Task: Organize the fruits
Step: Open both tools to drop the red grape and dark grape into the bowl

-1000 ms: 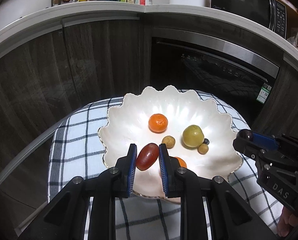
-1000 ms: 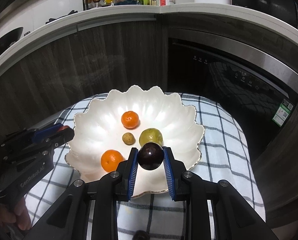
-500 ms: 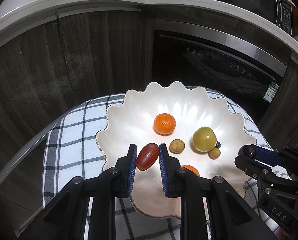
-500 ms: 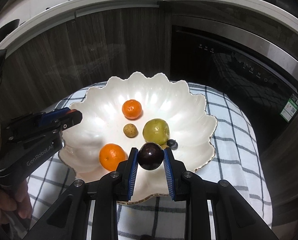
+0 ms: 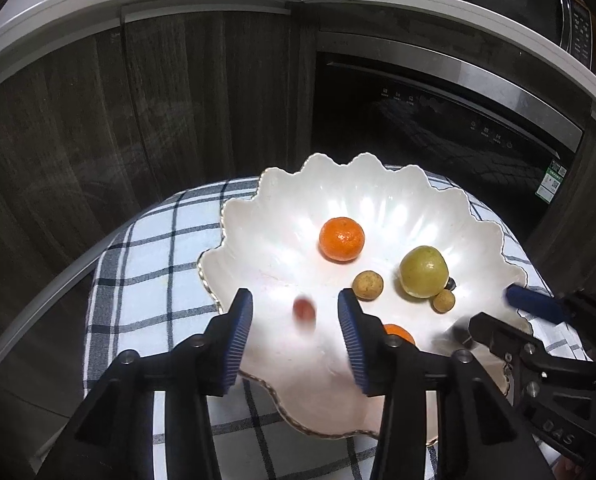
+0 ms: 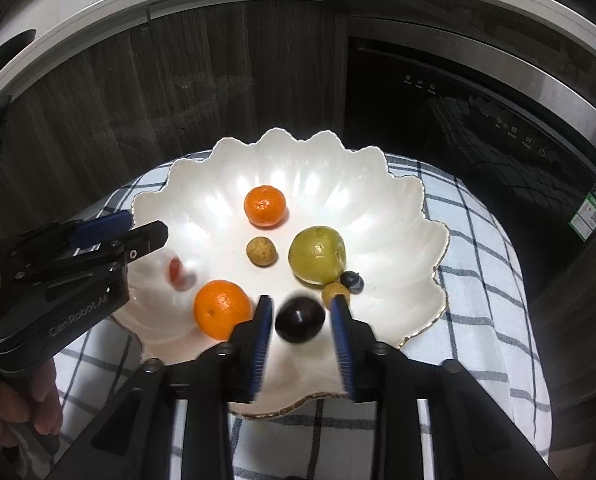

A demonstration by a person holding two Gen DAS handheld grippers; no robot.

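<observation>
While both our grippers hang over the bowl (image 6: 425,216), their jaws have just been opening. Our left gripper (image 5: 294,322) now stands spread, and the red fruit (image 5: 303,312) is loose between its pads, touching neither of them; it shows blurred over the bowl's left part. From the right wrist view the same red fruit (image 6: 176,270) lies just beside the left gripper (image 6: 138,236), near the left rim.

Our right gripper (image 6: 301,320) is also spread. The dark plum (image 6: 299,319) sits between its pads with a gap on each side, low near the front rim of the bowl. Whether it already rests on the bowl we cannot tell.

Inside the bowl we see more fruits. One orange (image 6: 265,205) lies near the middle, toward the far rim. A second orange (image 6: 222,309) lies near the front rim, just beside the left pad of our right gripper. The green fruit (image 6: 317,255) lies right of the middle, with a small brown fruit (image 6: 261,251) to its left. Another small brown fruit (image 6: 335,293) and a blueberry (image 6: 351,281) lie just beside the green fruit, on its front side.

The bowl stands on a checked cloth (image 6: 473,248).
</observation>
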